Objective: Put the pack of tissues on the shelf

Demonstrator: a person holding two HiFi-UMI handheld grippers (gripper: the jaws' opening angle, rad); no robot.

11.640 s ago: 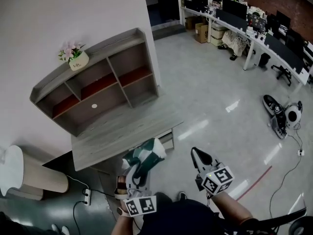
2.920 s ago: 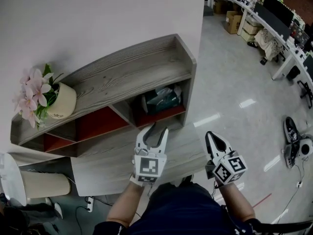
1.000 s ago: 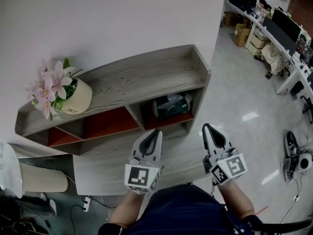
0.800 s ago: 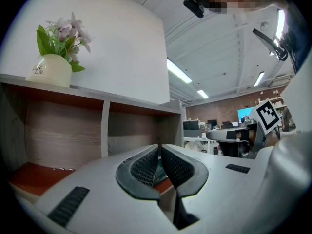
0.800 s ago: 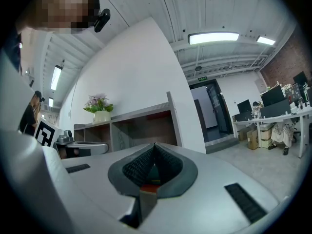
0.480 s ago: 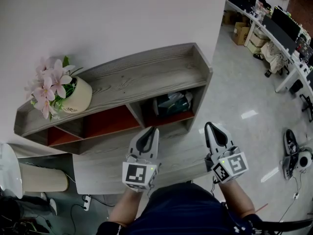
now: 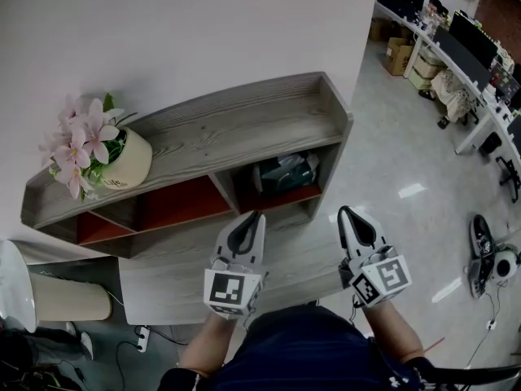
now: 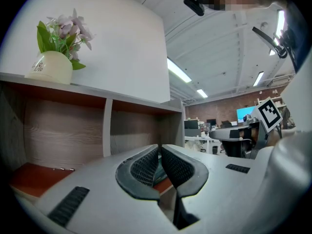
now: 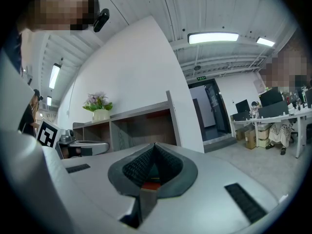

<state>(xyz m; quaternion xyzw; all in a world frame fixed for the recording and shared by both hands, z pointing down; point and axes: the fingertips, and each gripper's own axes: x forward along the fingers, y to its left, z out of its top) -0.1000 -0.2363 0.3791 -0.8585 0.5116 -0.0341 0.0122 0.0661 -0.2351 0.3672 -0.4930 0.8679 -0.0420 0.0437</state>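
Note:
The green and white pack of tissues (image 7: 283,172) lies in the upper right compartment of the grey wooden shelf (image 7: 244,125), on its red board. My left gripper (image 7: 251,217) hangs shut and empty in front of that compartment, over the shelf's lower ledge (image 7: 179,279). My right gripper (image 7: 348,214) is level with it to the right, also shut with nothing held. In the left gripper view the left gripper (image 8: 159,148) has its pads pressed together, facing the shelf. In the right gripper view the right gripper (image 9: 155,145) is likewise shut.
A cream pot of pink flowers (image 7: 122,161) stands on the shelf's top at the left. A white round object (image 7: 16,279) and a beige cylinder (image 7: 69,300) sit at the lower left, with a power strip (image 7: 145,332) on the floor. Desks with monitors (image 7: 456,47) line the far right.
The left gripper carried the pack earlier, then stood open with the pack in the compartment; now it is shut and drawn back. Over the last second both grippers barely moved.

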